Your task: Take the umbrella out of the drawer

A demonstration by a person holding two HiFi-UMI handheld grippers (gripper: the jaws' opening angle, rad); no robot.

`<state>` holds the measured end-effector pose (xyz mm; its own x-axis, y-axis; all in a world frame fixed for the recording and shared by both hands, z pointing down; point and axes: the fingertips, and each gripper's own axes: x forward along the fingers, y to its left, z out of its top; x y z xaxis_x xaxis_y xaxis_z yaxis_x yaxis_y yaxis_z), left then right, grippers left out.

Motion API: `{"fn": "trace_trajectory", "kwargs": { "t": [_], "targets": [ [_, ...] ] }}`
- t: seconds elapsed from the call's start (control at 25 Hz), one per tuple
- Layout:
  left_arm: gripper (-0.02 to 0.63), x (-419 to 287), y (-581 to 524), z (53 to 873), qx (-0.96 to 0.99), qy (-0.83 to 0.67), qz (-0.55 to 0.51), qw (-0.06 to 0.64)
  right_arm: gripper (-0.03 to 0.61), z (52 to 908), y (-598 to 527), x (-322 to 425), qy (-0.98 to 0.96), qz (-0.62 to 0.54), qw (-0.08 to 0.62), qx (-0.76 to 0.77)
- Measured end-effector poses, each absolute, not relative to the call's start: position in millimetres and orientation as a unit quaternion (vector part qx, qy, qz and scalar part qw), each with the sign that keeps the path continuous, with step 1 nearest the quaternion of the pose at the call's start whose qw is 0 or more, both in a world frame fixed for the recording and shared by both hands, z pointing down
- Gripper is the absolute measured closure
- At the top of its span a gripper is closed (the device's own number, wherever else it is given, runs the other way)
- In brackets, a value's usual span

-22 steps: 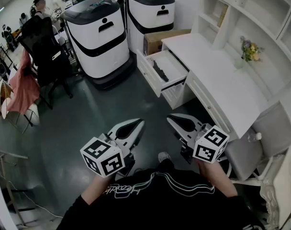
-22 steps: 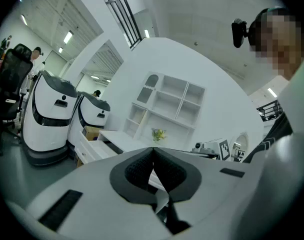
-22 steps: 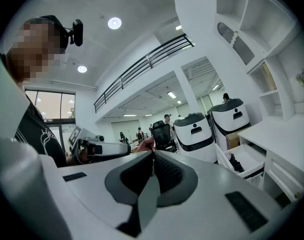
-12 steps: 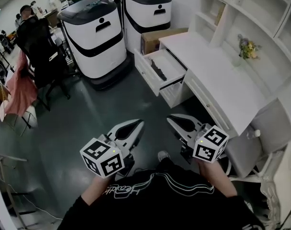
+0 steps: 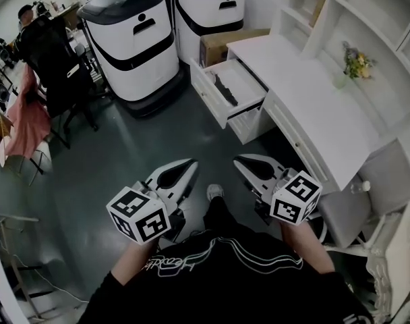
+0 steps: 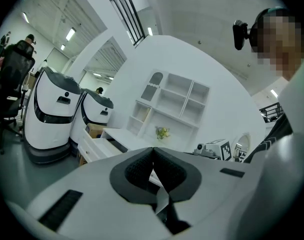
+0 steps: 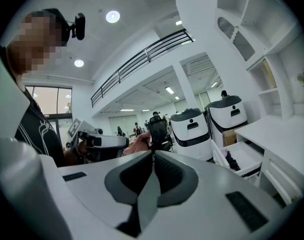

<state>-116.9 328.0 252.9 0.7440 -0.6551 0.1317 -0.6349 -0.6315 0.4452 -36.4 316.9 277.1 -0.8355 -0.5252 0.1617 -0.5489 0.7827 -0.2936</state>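
Note:
The white drawer (image 5: 226,94) of the desk stands pulled out, far ahead of me. A dark folded umbrella (image 5: 224,88) lies inside it. My left gripper (image 5: 189,163) and right gripper (image 5: 238,159) hover side by side in front of my body, well short of the drawer. Both are shut with nothing between the jaws. The left gripper view shows the shut left gripper (image 6: 153,149) with the drawer (image 6: 99,144) beyond it. Past the shut right gripper (image 7: 153,154) in the right gripper view I see the drawer (image 7: 243,157) and the umbrella (image 7: 232,160).
Two white-and-black machines (image 5: 133,46) (image 5: 210,11) stand on the dark floor left of the drawer, a cardboard box (image 5: 222,44) behind it. The white desk (image 5: 311,94) carries a flower vase (image 5: 355,66). A grey chair (image 5: 363,196) sits at my right, a black office chair (image 5: 55,65) at the left.
I have stepped forward: my shoe now shows further ahead between the grippers. Both grippers stay shut and side by side, the left one a little lower and more to the left.

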Motion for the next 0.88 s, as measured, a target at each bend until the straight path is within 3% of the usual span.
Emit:
{"fn": "trace_trajectory", "kwargs": {
  "t": [0.36, 0.88],
  "targets": [
    [0.594, -88, 238, 279, 0.900, -0.360, 0.009, 0.247, 0.529, 300, 221, -16, -0.943, 0.187, 0.025, 0.275],
    [0.594, -19, -17, 301, 0.898, -0.349, 0.068, 0.260, 0.528, 327, -29, 49, -0.929, 0.223, 0.010, 0.294]
  ]
}}
